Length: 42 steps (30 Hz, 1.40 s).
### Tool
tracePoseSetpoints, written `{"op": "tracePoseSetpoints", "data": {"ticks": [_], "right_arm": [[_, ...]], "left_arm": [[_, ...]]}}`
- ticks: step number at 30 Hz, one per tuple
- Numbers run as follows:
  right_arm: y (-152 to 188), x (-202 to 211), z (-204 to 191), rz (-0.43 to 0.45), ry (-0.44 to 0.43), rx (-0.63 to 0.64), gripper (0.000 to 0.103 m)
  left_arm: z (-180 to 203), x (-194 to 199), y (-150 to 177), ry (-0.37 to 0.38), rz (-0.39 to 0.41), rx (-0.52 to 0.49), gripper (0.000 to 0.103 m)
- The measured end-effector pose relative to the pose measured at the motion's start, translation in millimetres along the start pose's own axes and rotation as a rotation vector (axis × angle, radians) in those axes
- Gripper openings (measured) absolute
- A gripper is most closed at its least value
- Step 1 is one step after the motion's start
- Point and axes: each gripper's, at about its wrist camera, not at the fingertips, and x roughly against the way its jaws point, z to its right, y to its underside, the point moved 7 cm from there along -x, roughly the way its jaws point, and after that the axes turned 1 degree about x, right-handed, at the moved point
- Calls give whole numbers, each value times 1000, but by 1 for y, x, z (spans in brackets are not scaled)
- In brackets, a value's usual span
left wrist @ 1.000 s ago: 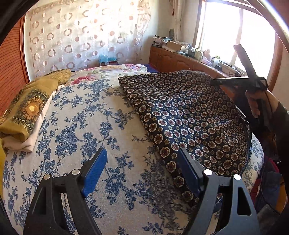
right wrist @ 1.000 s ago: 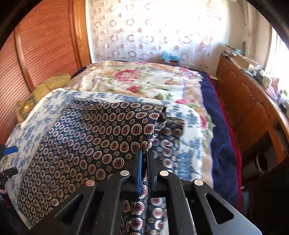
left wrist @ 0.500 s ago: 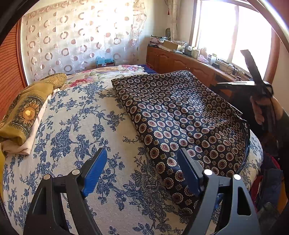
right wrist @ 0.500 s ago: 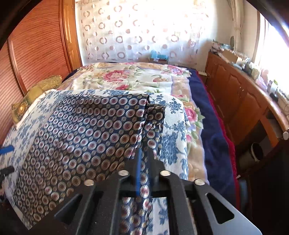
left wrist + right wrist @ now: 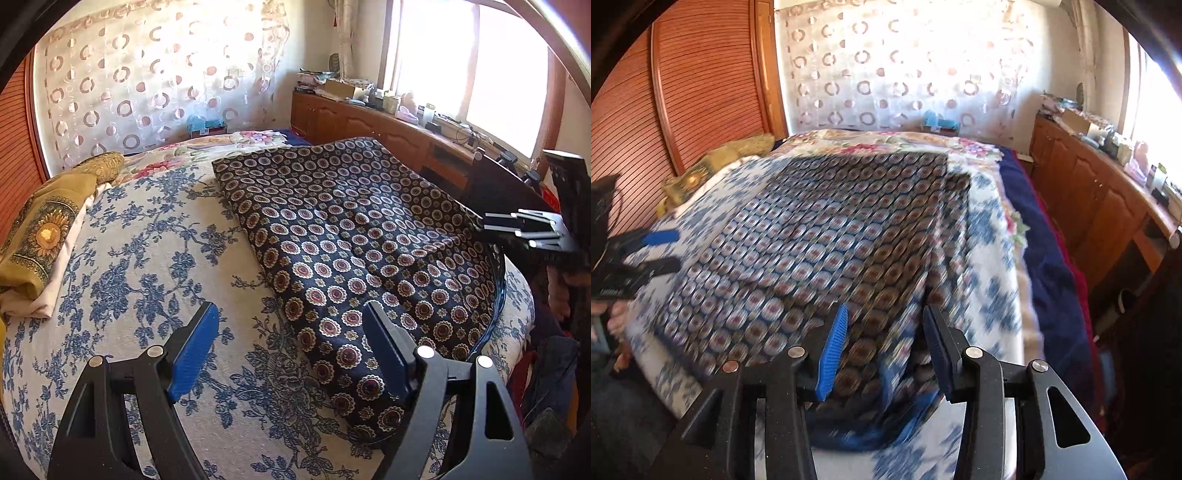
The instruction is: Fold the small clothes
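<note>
The dark medallion-print garment (image 5: 354, 251) lies spread on the bed (image 5: 147, 258), over the blue-and-white floral cover, occupying the part of the bed toward the wooden cabinets (image 5: 369, 125). In the left wrist view its upper surface is flat with shallow creases, and its near corner hangs toward the edge of the bed. The left gripper (image 5: 291, 350) is wide apart and holds nothing; its blue pads (image 5: 195, 350) hover above the floral cover, with one finger over bare cover and the other over the near edge of the garment. The right gripper (image 5: 882, 350) is also parted, with a clear gap between its fingers and no cloth between them; it sits above the near edge of the garment. The right wrist view is motion-blurred, so fine contact with the cloth cannot be determined. In the left wrist view the right gripper (image 5: 524, 229) appears at the far side of the garment, just beside its edge. In the right wrist view the left gripper (image 5: 653, 251) appears at the opposite side. A folded yellow sunflower-print cloth (image 5: 40, 236) rests on the bed near the slatted wooden wall (image 5: 683, 92), well apart from the garment. A circle-patterned curtain (image 5: 147, 81) hangs behind the bed.
</note>
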Motion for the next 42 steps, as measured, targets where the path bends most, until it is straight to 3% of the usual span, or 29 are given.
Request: {"op": "tracePoseSetpoints", "data": {"ticks": [6,8,11,16,20,31,32,34,36,42], "right_arm": [[22,-7,4,-45,66,23,41],[22,-10,6,-51,68,14,35],[12,-12,4,-38,44,5,10],[4,2,3,32,12,-12,7],[3,24,12,83,47,-29,7],[27,19,25,10,106,-58,7],[28,20,24,7,105,-61,11],[29,23,25,5,128,-62,28],[32,23,24,9,122,-67,33],[36,14,27,-10,114,-96,40]], "left_arm": [[5,-2,2,3,-8,-10,81],[6,-3,3,3,-12,-13,81],[6,-5,4,4,-18,-10,81],[7,-4,3,7,-15,-15,81],[9,-2,5,12,-17,-18,81],[16,-2,21,38,-60,-34,81],[17,-2,24,46,-61,-38,81],[20,0,27,61,-63,-44,81],[24,2,30,75,-62,-54,79],[32,5,40,116,-86,-62,58]]}}
